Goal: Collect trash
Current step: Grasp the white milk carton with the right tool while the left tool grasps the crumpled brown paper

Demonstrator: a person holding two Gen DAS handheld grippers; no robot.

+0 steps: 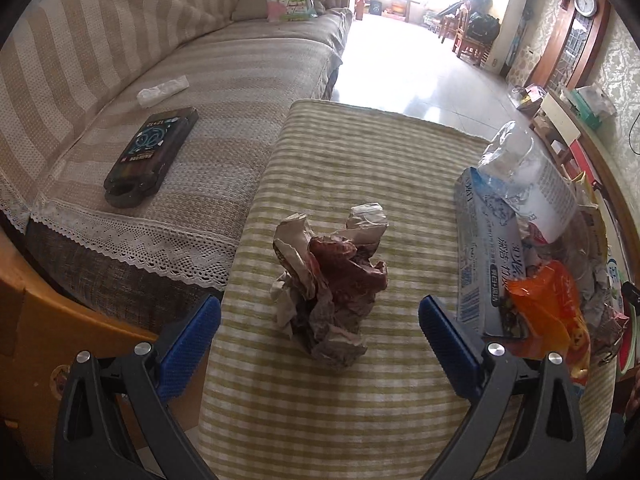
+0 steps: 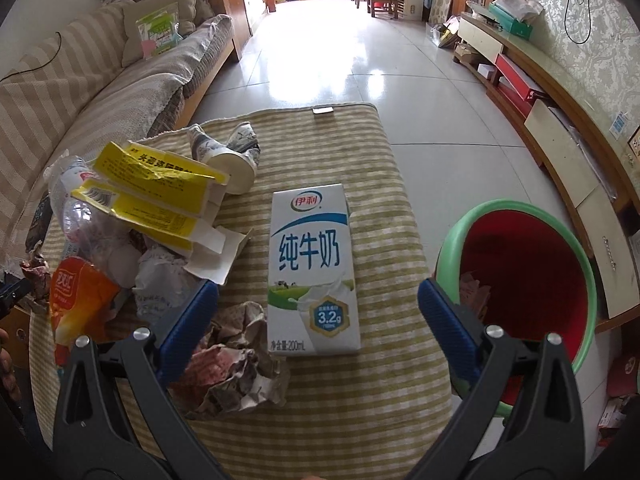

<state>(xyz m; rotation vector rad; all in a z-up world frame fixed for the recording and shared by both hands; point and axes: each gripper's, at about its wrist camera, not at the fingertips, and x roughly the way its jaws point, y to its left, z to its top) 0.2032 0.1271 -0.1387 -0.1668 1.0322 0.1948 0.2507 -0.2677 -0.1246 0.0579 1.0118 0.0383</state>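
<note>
Left gripper (image 1: 319, 316) is hanging with jaws spread wide, nothing between the pads; the crumpled paper wad (image 1: 330, 284) is sitting dead ahead, centred between the fingers, on the striped cloth (image 1: 360, 152). Bare cloth is running ahead of the wad to the far edge, then open floor. Off its left finger the cloth edge is dropping away toward the sofa (image 1: 200, 92). Off its right finger the litter is crowding in: blue-white box (image 1: 480, 256), orange wrapper (image 1: 552, 312), clear plastic bottle (image 1: 516, 160).

Right gripper (image 2: 318, 314) is also gaping wide and holding nothing. Milk carton (image 2: 312, 268) is lying flat between its fingers, face up, long axis running straight ahead along the fingers, near end just in front of the pads. Second paper wad (image 2: 232, 360) is sitting by its left finger; yellow flattened box (image 2: 156, 196) and paper cups (image 2: 228, 152) are further left and ahead. Beside its right finger, past the cloth's edge, the red bin (image 2: 520, 280) with green rim is standing mouth open.
</note>
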